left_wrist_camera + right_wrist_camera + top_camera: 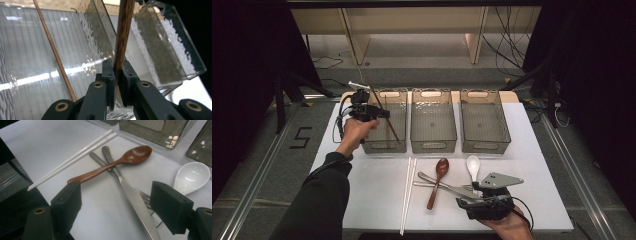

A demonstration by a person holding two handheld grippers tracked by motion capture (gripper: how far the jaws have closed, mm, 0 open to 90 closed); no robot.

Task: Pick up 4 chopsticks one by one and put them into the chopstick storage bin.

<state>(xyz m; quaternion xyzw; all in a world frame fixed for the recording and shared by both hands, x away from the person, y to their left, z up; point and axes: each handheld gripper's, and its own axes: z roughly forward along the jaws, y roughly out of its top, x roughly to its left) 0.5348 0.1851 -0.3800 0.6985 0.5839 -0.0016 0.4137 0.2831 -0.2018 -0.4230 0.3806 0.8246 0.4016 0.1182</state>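
- At upper left of the high view, the left tongs (379,114) are clamped on a dark wooden chopstick (123,37) over the leftmost clear bin (384,146).
- A second chopstick (53,50) leans inside that bin.
- At lower right, the right tongs (116,202) stand wide open above the knife (132,200) and fork (146,196) on the white tabletop (362,190), beside the brown spoon (117,161), white spoon (192,176) and white chopsticks (75,157).
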